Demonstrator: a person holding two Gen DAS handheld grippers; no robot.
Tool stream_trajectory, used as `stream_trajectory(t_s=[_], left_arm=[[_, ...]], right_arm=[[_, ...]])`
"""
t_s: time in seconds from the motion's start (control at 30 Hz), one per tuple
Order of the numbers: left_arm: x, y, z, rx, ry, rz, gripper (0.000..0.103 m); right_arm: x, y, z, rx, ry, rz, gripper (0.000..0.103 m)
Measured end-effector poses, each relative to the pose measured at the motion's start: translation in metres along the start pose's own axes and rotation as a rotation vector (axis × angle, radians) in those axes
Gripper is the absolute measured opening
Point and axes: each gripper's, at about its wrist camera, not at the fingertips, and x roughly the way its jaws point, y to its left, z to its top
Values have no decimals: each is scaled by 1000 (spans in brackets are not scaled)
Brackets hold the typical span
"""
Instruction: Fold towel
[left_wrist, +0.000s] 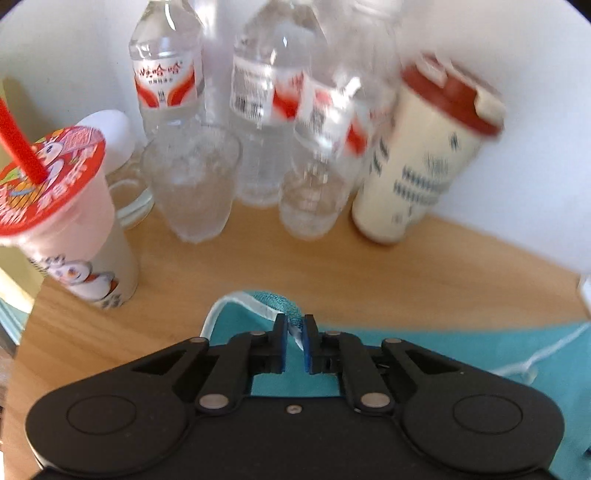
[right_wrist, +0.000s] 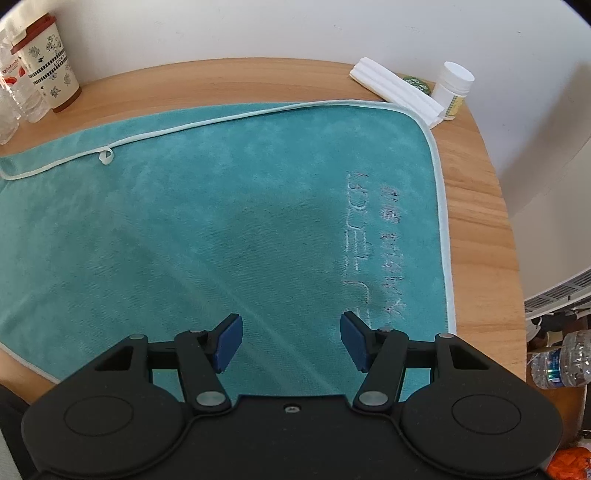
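The left hand-held gripper (left_wrist: 295, 341) pinches a lifted corner of the teal towel (left_wrist: 424, 350) — its blue pads nearly meet on the white-trimmed edge. Along the counter's (left_wrist: 258, 266) far edge, against the wall, stand a sealed cup with a red straw (left_wrist: 70, 221), a clear glass (left_wrist: 194, 184), several water bottles (left_wrist: 266, 110) and a cream cup with a red lid (left_wrist: 421, 155) — all blurred.

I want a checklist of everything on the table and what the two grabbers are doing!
Surface: light wooden table, against a white wall.
Job's things: teal towel with pale trim, spread out, one edge turned over.
Clutter: clear water bottles, clear glass, sealed cup with red straw, cream cup with red lid, white jar, white folded item.
Grippers: left gripper shut on towel corner; right gripper open above towel.
Cables: nothing seen.
Surroundings: bottle beside the table.
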Motion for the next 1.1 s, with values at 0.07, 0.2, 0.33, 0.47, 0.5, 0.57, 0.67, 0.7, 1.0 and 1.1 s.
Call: stream_trajectory(t_s=[0.07,0.2,0.33,0.47,0.5,0.57,0.67,0.7,1.0,1.1], left_arm=[[8,1,7,-14,-17,20,8],[35,8,19,-83,-12,69,11],[44,11,24,-88,-16,89,19],[32,6,19,11,-42,116,48],[26,2,15,62,-59,117,48],[16,-7,7,179,-84,114,48],[14,-20,-5,298,-69,96,48],[15,-26,-11,348,-63,84,48],[34,-52,-59,577,50,27,48],[31,-48,-63,556,60,18,48]], right_arm=[[-1,4,5,-2,-15,10,64],[-1,14,22,-14,-60,23,64],[3,26,51,-51,-123,21,64],[11,31,79,-61,-166,33,64],[13,31,83,-57,-174,41,64],[24,30,94,-37,-174,97,63],[35,41,107,-67,-199,111,63],[38,50,113,-109,-227,120,63],[68,112,156,-530,-260,158,63],[79,123,161,-632,-221,144,61]])
